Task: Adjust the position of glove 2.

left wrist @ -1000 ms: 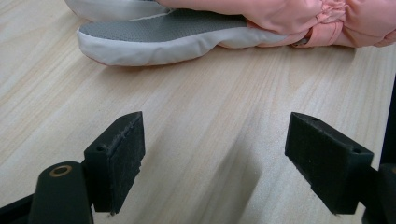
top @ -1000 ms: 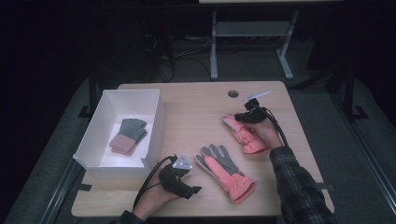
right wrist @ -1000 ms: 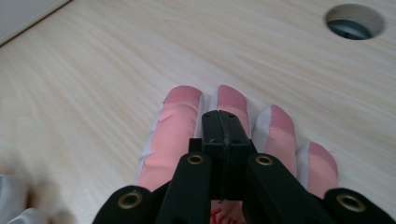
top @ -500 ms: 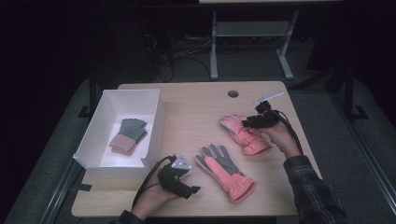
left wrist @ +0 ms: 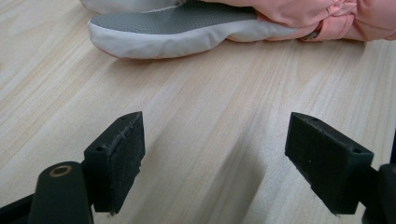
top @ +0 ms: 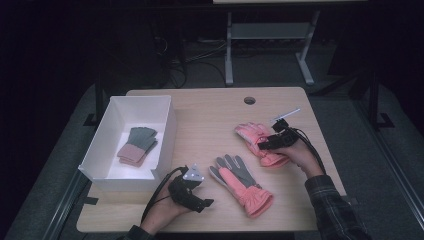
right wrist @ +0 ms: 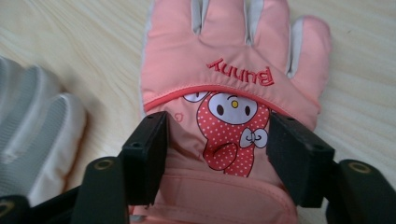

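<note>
At the table's near edge, the left gripper (top: 192,192) rests on the wood, its jaws spread wide with only bare tabletop between them. Just beyond it lies a pink glove (top: 240,180), grey palm up. Farther right, the right gripper (top: 270,144) hangs over a second pink glove (top: 257,142), which lies back up and shows a cartoon bunny print; its jaws have just been opening and now straddle the glove near the cuff without pinching it. To the left, a white box (top: 165,127) holds a grey-and-pink glove pair (top: 137,145).
</note>
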`<move>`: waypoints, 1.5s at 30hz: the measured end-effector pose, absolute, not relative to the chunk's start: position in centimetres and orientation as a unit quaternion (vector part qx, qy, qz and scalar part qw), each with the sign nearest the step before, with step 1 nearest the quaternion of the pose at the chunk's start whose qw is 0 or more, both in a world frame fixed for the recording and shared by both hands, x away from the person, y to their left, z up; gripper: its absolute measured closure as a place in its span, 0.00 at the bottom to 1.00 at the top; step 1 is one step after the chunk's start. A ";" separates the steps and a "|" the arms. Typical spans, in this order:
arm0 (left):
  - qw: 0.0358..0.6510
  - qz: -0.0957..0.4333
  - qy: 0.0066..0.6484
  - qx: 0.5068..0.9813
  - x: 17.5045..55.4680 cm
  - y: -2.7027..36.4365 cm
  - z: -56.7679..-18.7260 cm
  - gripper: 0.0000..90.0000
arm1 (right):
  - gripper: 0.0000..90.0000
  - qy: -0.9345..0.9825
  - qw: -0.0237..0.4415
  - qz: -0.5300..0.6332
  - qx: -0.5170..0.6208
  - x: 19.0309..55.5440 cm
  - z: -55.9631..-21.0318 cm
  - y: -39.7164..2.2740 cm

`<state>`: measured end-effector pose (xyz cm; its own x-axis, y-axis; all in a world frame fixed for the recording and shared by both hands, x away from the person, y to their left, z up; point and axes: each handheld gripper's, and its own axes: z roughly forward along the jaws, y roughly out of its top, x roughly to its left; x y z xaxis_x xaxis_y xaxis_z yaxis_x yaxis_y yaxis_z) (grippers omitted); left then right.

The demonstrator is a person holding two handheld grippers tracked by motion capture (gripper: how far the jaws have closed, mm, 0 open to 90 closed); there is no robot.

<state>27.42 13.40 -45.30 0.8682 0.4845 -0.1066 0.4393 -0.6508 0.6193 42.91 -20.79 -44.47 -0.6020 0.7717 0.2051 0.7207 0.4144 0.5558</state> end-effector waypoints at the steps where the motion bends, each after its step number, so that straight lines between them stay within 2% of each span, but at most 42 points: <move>1: 0.332 0.033 0.255 0.908 27.4 13.4 -45.3 0.22 | 0.41 0.846 0.047 0.300 0.439 42.9 -44.6 -20.5; 7: 0.326 0.033 0.250 0.911 27.4 13.2 -45.4 0.22 | 0.50 0.853 0.048 0.276 0.441 43.2 -44.7 -19.8; 17: 0.328 0.033 0.255 0.909 27.3 13.1 -45.5 0.22 | 0.81 0.857 0.059 0.288 0.423 42.9 -44.5 -19.9; 22: 0.324 0.032 0.248 0.912 27.4 13.1 -45.5 0.22 | 0.93 0.848 0.048 0.317 0.422 42.9 -44.4 -20.9; 33: 0.324 0.033 0.252 0.911 27.4 13.2 -45.5 0.22 | 0.96 0.828 0.029 0.361 0.428 42.4 -43.3 -21.9; 45: 0.327 0.034 0.254 0.910 27.3 13.1 -45.5 0.22 | 0.96 0.827 0.017 0.383 0.411 40.1 -40.1 -22.8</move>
